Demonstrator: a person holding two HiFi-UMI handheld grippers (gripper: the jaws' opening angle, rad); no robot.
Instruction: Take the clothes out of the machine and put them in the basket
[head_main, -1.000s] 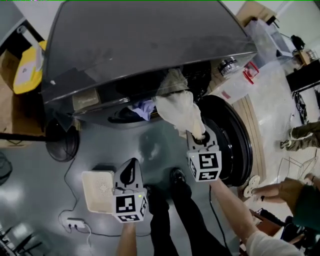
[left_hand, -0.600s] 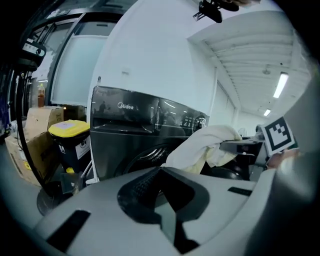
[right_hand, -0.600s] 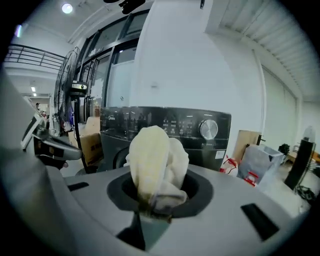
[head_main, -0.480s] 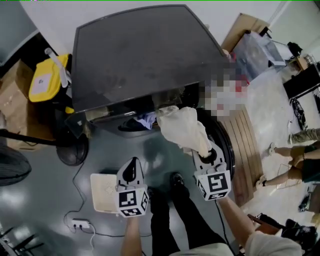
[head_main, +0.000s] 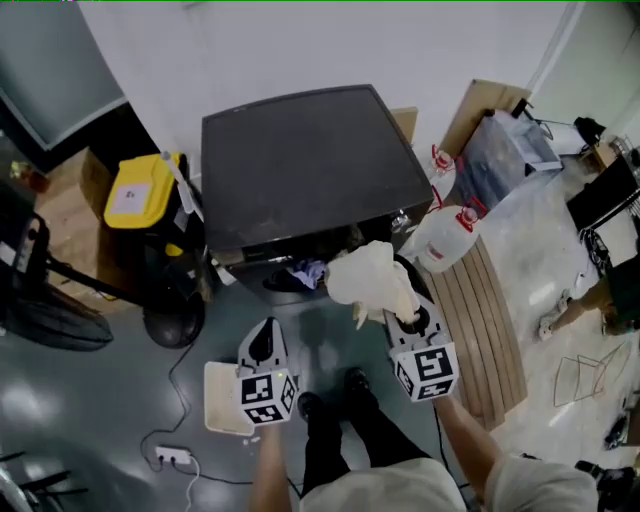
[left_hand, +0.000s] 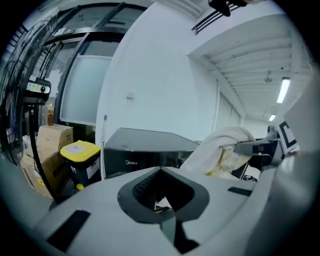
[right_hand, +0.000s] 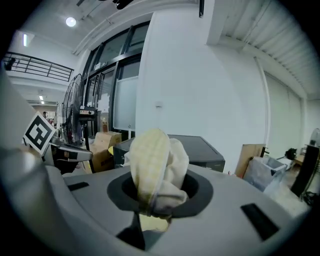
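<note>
Two tongs (head_main: 262, 330) (head_main: 408, 320), two garments (head_main: 372, 280) (head_main: 308, 272), one machine (head_main: 310, 160)

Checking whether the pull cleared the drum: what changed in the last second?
The cream garment, earlier stretched out of the machine's opening, now hangs bunched and clear of it in the right gripper, which rose. The left gripper rose too, shut and empty. Unchanged: a bluish garment in the opening, the basket on the floor.

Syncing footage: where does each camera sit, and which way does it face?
Head view: on the head, steeply down at the washing machine; forearms, legs, left claw, right claw show.
Left gripper view: on left claw, toward the machine; empty jaws show.
Right gripper view: on right claw, toward the machine; jaws grip cream cloth.
Shared: machine, cloth.
</note>
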